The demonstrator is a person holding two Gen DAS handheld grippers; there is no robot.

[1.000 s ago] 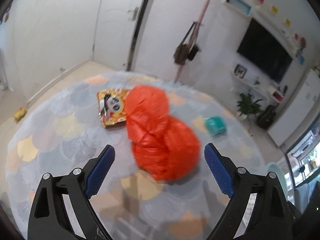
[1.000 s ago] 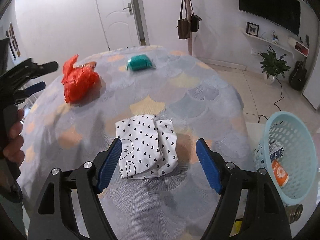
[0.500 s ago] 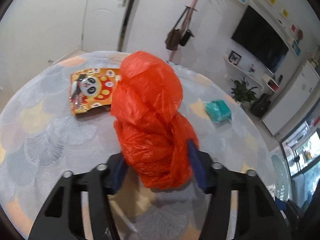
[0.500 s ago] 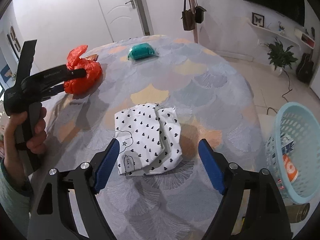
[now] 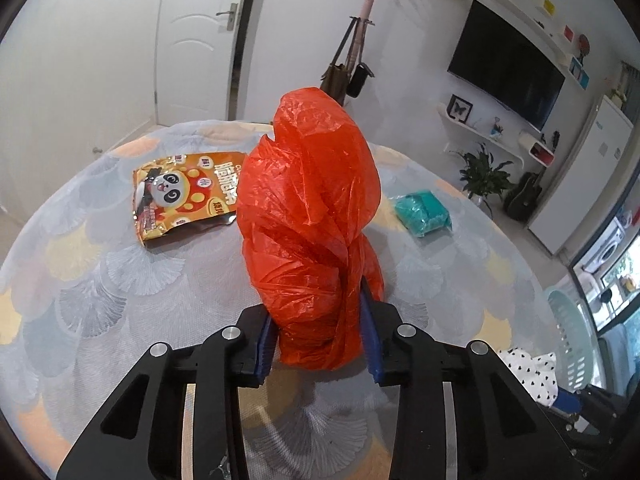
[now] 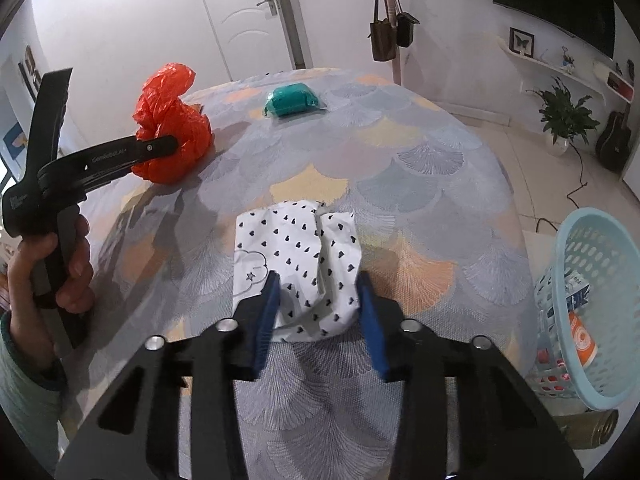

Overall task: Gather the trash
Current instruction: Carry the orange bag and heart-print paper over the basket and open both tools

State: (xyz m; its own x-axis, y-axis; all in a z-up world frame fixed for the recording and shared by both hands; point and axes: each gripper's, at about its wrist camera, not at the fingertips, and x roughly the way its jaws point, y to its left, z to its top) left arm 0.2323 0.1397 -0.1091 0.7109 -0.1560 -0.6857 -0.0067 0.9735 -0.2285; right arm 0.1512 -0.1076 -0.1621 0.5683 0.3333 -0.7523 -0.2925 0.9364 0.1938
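My left gripper (image 5: 318, 328) is shut on a crumpled orange plastic bag (image 5: 312, 216) that stands on the round table; the bag also shows in the right wrist view (image 6: 172, 136). My right gripper (image 6: 318, 304) is closed around the near edge of a white paper bag with black hearts (image 6: 296, 256), blue pads pressing both sides. A panda snack wrapper (image 5: 184, 196) and a teal packet (image 5: 422, 214) lie on the table beyond the orange bag.
A light blue laundry-style basket (image 6: 600, 304) holding some trash stands on the floor at the table's right. The table (image 6: 420, 184) has a scalloped patterned cloth. A coat stand with bags (image 6: 390, 36) and a potted plant (image 6: 564, 116) stand behind.
My left gripper moved in and closed on the orange bag. My right gripper moved forward and closed on the heart-print paper bag.
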